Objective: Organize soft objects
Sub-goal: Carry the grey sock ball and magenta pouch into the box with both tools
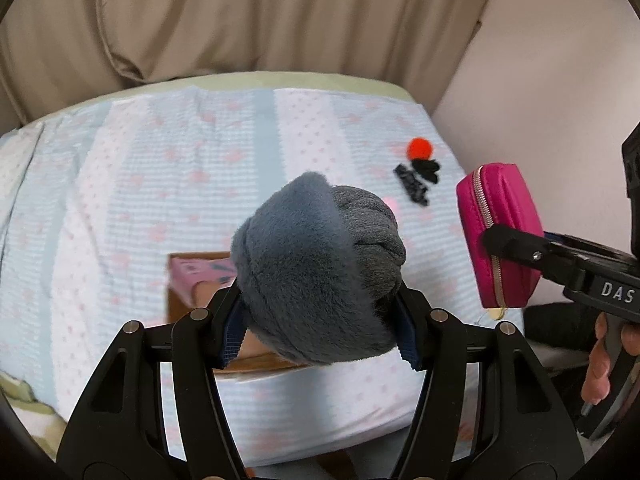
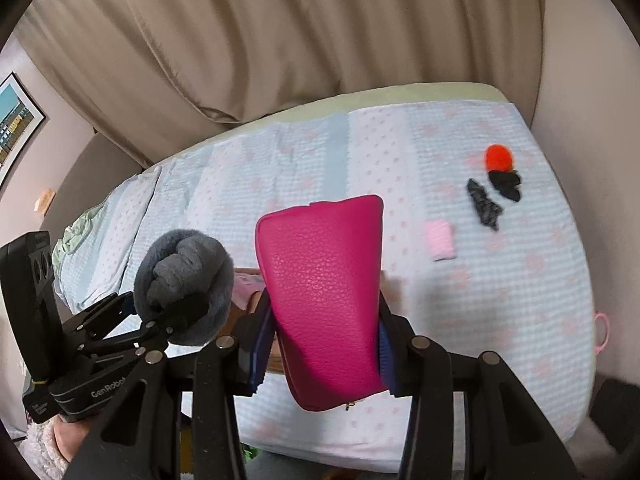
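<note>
- Our left hand-held gripper [image 1: 320,312] is clenched on a grey plush bundle [image 1: 316,264], its blue pads pressed into the fur on both sides.
- The bundle [image 2: 184,284] hangs above the bed [image 1: 120,184], over a cardboard box [image 1: 180,304] that sits near the bed's near edge.
- Inside the box we see something pink [image 1: 200,272]; we cannot tell what it is.
- Our right hand-held gripper [image 2: 324,360] is grasping a magenta pouch [image 2: 324,300], held upright above the bed [image 2: 280,152], just right of the bundle.
- In the left wrist view the pouch [image 1: 500,236] shows its zipper edge, and the right hand-held gripper [image 1: 500,240] clamps its middle.
- Near the bed's far right corner lie an orange pom-pom [image 2: 498,158], a black scrunchie [image 2: 506,186] touching it, and a dark cloth strip [image 2: 484,204] just beside.
- A small pink item [image 2: 440,240] lies apart from those, nearer the middle of the bed.
- A beige curtain [image 2: 280,40] hangs beyond the bed's far edge.
</note>
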### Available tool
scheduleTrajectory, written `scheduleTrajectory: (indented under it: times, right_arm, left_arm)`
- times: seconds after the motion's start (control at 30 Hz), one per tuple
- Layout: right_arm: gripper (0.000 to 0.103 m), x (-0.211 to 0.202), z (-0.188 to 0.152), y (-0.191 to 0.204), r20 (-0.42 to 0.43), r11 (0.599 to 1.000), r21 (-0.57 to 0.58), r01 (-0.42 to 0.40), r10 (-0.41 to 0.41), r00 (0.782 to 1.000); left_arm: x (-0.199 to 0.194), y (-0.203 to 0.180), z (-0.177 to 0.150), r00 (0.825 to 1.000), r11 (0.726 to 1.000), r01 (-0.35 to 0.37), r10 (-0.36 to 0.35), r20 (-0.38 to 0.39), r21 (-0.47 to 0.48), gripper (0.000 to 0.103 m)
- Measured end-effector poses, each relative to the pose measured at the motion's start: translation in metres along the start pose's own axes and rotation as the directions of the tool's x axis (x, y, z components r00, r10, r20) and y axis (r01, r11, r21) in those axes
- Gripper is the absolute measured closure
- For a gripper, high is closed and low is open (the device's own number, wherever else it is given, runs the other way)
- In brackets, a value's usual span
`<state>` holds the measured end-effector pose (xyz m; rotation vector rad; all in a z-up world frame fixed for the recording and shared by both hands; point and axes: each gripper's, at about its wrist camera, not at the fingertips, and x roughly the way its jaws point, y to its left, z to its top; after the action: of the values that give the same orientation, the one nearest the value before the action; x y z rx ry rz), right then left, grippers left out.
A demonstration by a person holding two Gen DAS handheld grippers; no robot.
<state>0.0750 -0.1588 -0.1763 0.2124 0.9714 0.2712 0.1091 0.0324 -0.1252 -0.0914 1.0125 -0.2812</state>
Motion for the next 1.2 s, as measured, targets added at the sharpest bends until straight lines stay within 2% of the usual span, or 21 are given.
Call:
scheduleTrajectory:
  times: [0.17,0.27,0.57,0.73,0.8,0.9,1.07,1.2]
  right_arm:
    - [0.062,0.035,-0.011,0.030,-0.017,0.999,0.053,0.006,-0.005,1.000]
    - [0.062,0.055,-0.016,0.039,-0.042,0.996,0.090,0.013,-0.010,0.999]
    - [0.062,0.137,-0.035,0.030,-0.202,0.973,0.220,0.076,-0.031,0.979]
    - [0.062,0.181,-0.039,0.019,-0.301,0.950,0.291,0.114,-0.022,0.954]
    - [0.062,0.198,-0.042,0.016,-0.343,0.942,0.311,0.128,-0.015,0.939]
    - [0.062,0.223,-0.046,0.009,-0.411,0.929,0.339,0.147,0.005,0.912]
    - [0.062,0.260,-0.048,0.004,-0.486,0.930,0.332,0.160,0.023,0.874]
    - [0.062,0.277,-0.048,-0.001,-0.516,0.935,0.318,0.157,0.032,0.856]
  left_arm:
    - [0.009,0.049,-0.008,0.999,0.999,-0.020,0.021,-0.040,0.035,0.045]
    - [0.023,0.066,-0.012,0.997,0.998,-0.026,0.031,-0.070,0.063,0.045]
    - [0.090,0.097,-0.021,0.979,0.995,0.010,0.011,-0.203,0.098,0.045]
    - [0.134,0.107,-0.033,0.952,0.994,0.018,0.016,-0.304,0.109,0.045]
    - [0.150,0.111,-0.039,0.938,0.993,0.022,0.021,-0.347,0.119,0.045]
    - [0.180,0.114,-0.049,0.907,0.992,0.033,0.022,-0.422,0.122,0.045]
    - [0.212,0.113,-0.058,0.875,0.989,0.037,0.036,-0.482,0.141,0.045]
    - [0.236,0.111,-0.065,0.855,0.983,0.057,0.041,-0.517,0.173,0.045]
